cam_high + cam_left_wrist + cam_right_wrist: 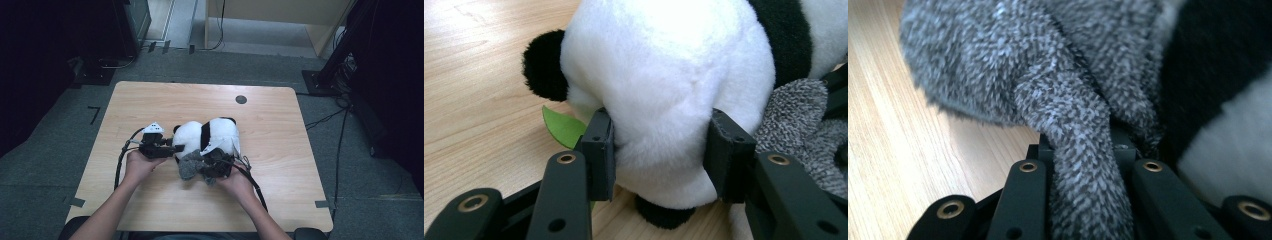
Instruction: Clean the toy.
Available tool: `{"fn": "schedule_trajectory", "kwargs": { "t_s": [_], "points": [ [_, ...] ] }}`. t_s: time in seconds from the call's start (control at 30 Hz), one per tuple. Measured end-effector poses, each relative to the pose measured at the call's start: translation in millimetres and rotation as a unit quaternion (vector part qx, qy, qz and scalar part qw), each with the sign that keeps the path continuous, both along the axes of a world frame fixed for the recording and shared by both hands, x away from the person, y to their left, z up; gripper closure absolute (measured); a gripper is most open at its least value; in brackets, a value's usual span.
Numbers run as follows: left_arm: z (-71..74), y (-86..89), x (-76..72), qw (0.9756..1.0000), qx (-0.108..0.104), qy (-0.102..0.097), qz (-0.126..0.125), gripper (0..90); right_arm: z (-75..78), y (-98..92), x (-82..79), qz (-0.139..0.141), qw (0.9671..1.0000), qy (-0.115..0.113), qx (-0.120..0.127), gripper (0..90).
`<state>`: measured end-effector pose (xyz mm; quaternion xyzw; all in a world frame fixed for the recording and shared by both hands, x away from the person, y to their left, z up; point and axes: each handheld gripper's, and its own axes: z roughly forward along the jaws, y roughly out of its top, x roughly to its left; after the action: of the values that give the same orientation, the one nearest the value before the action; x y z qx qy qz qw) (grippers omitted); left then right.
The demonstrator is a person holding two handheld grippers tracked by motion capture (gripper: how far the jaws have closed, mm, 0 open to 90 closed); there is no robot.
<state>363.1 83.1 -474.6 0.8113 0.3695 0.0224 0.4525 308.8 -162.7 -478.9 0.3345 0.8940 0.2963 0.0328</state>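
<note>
On the wooden table, the plush panda lies at the middle — the left gripper clamps its white head, while just beside its belly the right gripper pinches a grey fuzzy cloth — a green leaf peeks from under the panda.

1. No legible text, label, brand, number or sign on any surface in the three views.
</note>
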Motion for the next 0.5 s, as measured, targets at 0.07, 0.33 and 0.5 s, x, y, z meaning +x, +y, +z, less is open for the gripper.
{"fn": "schedule_trajectory", "kwargs": {
  "t_s": [0.07,0.33,0.5],
  "points": [
    [0.0,0.1,0.1,1.0000,0.000,0.000,0.000,53.4,0.4,-2.8,0.6,-0.001,1.0000,0.005,-0.003,76.7],
    [0.0,0.7,0.5,1.0000,-0.002,0.001,0.000,53.4,14.3,-20.3,-0.9,-0.011,0.9999,0.006,0.000,76.2],
    [0.0,0.6,0.6,1.0000,-0.004,0.001,0.001,53.4,32.4,-37.5,-4.7,-0.020,0.9997,-0.011,0.012,75.8]
  ]
}}
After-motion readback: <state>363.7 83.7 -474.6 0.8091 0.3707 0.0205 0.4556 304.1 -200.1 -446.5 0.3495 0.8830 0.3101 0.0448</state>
